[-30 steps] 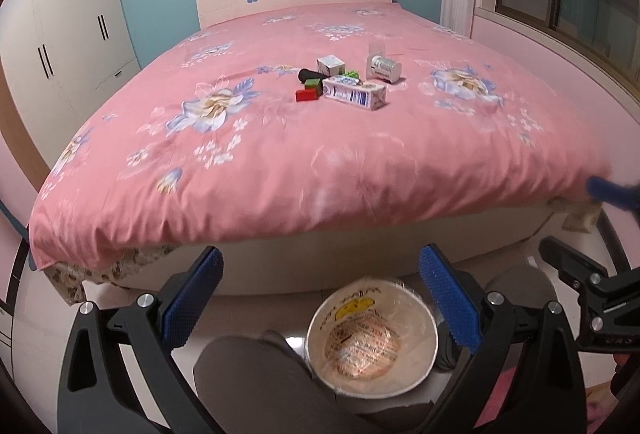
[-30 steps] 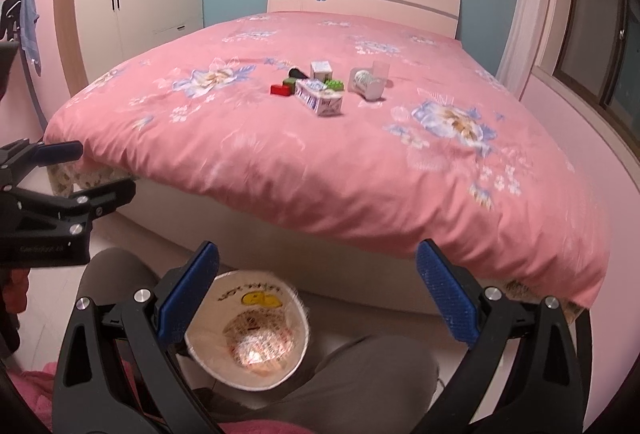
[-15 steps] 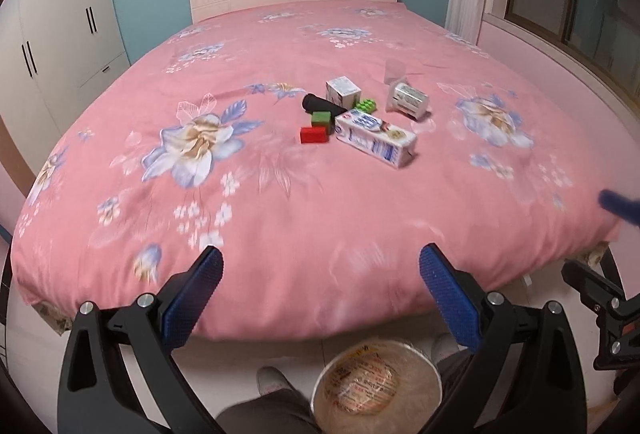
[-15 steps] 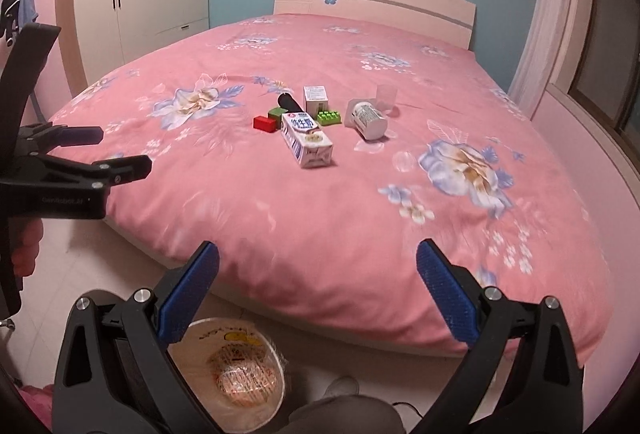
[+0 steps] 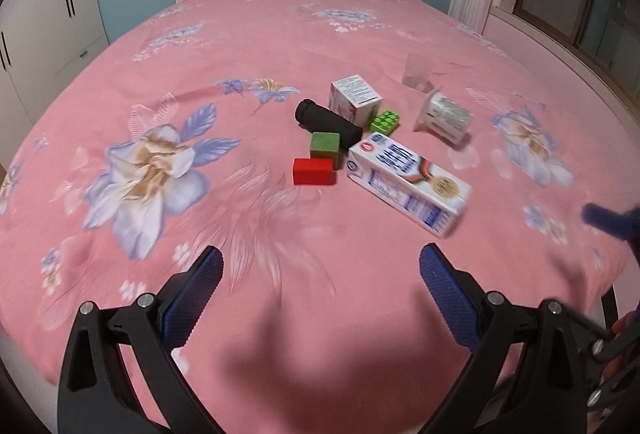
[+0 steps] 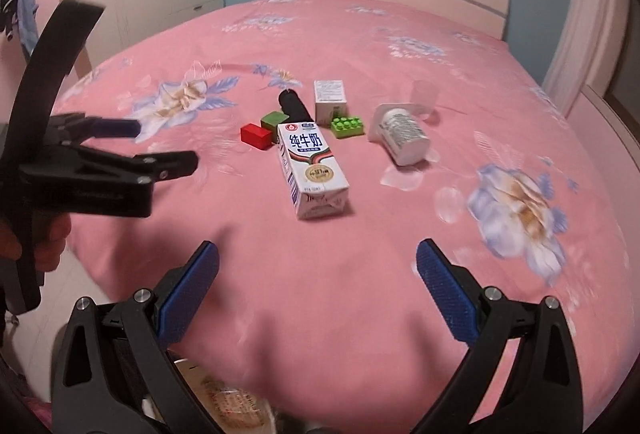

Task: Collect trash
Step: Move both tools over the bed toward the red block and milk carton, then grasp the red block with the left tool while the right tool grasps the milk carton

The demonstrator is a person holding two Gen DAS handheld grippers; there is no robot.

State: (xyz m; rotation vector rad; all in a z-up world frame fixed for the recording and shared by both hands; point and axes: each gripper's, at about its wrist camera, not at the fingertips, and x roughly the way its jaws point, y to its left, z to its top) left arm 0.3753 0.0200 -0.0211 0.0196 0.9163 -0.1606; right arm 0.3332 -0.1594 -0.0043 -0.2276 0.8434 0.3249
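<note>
Left gripper [image 5: 320, 286] and right gripper [image 6: 318, 276] both spread wide, empty; white-blue milk carton [image 6: 314, 170] lying on pink floral bedspread [image 6: 400, 274].

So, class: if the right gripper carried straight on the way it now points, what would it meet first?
Probably the white and blue milk carton, lying on the pink floral bedspread almost centred ahead of the open right gripper. Only bare bedspread lies between them, though depth is uncertain.
</note>
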